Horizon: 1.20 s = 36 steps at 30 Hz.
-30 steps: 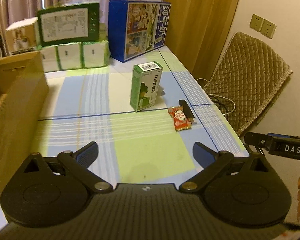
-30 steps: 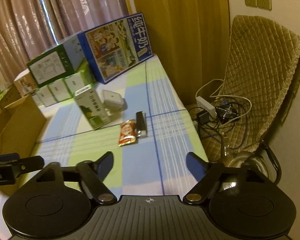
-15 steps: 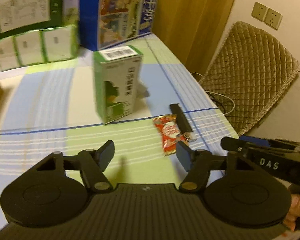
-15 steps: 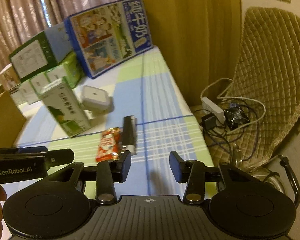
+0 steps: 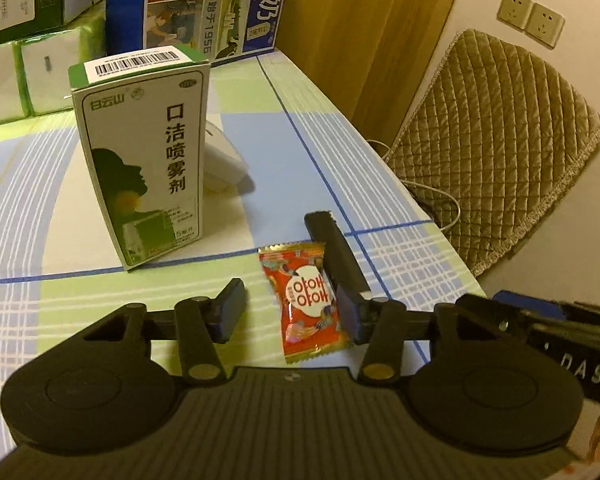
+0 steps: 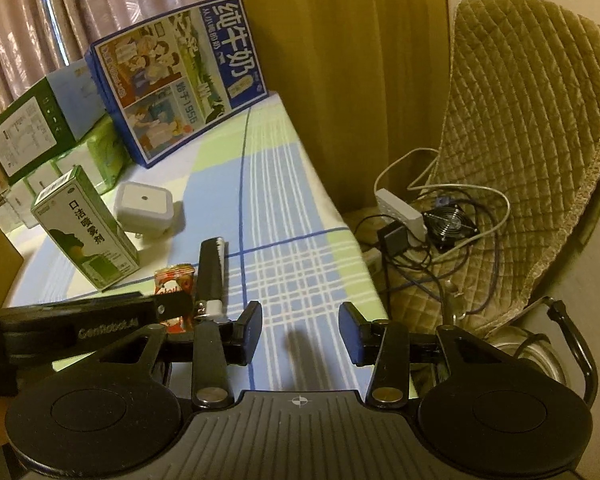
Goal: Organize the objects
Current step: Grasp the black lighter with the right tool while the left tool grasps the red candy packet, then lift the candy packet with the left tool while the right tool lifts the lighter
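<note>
left wrist view: the left gripper (image 5: 290, 312) hangs low over the checked counter (image 5: 100, 208), its fingers (image 5: 232, 308) spread apart with the red candy packet (image 5: 306, 300) lying flat between them; the right-hand finger sits just beside the packet's edge, and whether it touches cannot be told. a black stick-shaped item (image 5: 336, 252) lies along the packet's right side. behind them a green and white spray box (image 5: 148, 168) stands upright, with a white plug-in device (image 5: 222, 160) just behind it. a large blue milk carton box (image 5: 204, 4) stands at the back of the counter. at the right edge the right gripper (image 6: 300, 332) comes in as a dark bar. in the right wrist view its fingers (image 6: 252, 330) are released and empty, over bare counter just right of the black stick-shaped item. beyond the counter edge, a quilted chair (image 6: 532, 128) carries a power strip (image 6: 400, 210), a small fan (image 6: 450, 224) and tangled cables.
</note>
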{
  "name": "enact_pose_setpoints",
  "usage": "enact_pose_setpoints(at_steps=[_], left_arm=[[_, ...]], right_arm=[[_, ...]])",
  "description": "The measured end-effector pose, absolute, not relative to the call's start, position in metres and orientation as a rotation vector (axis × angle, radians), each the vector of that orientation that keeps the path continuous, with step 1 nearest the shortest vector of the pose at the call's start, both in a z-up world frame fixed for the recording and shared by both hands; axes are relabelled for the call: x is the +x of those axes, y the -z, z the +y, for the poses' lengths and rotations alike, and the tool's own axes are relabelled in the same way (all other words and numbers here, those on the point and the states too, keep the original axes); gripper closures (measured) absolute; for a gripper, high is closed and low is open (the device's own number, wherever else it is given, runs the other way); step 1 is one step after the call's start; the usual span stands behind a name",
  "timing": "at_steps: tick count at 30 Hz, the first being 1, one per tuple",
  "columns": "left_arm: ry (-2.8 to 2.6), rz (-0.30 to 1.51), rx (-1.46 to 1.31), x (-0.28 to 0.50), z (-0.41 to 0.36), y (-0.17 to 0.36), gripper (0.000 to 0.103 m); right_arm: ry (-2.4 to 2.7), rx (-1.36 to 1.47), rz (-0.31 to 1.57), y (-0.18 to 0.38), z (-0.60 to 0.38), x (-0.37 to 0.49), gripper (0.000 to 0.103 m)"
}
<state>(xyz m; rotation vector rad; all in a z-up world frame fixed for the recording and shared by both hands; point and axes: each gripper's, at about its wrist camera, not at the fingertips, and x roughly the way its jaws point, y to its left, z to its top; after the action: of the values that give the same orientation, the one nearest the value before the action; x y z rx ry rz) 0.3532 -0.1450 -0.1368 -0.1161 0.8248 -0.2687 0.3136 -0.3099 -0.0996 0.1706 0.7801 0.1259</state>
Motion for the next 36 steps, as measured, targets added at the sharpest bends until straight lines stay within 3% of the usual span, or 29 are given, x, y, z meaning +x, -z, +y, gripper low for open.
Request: enact_pose_setpoints(at_steps=[2,3,17,20,22,36], left_arm=[[0.266,0.822,-0.095,0.353,-0.143,0.137,0.075],[0.264,0.823,-0.077,0.351,-0.141,0.137,0.077],[0.154,0.807,-0.014,0.304,-0.062,0.132,0.075],[0.161,0.8,-0.015,0.305,-0.057,0.13,0.074],[0.17,0.799,-0.007,0.306,-0.059,0.131,0.074],[0.174,0.835,-0.001,0.281,-0.039,0.129,0.08]], right_arm=[[-0.142,0.152,0.781,0.101,-0.305,0.316,0.062],[-0.151,0.141,0.78,0.102,-0.302,0.318,0.062],[-0.292,-0.039,0.785,0.128,-0.234,0.364,0.063],[-0.274,-0.092,0.775,0.134,-0.225,0.368,0.065],[-0.261,-0.102,0.769,0.135,-0.222,0.368,0.083],[-0.293,0.008,0.899,0.117,-0.209,0.31,0.084]])
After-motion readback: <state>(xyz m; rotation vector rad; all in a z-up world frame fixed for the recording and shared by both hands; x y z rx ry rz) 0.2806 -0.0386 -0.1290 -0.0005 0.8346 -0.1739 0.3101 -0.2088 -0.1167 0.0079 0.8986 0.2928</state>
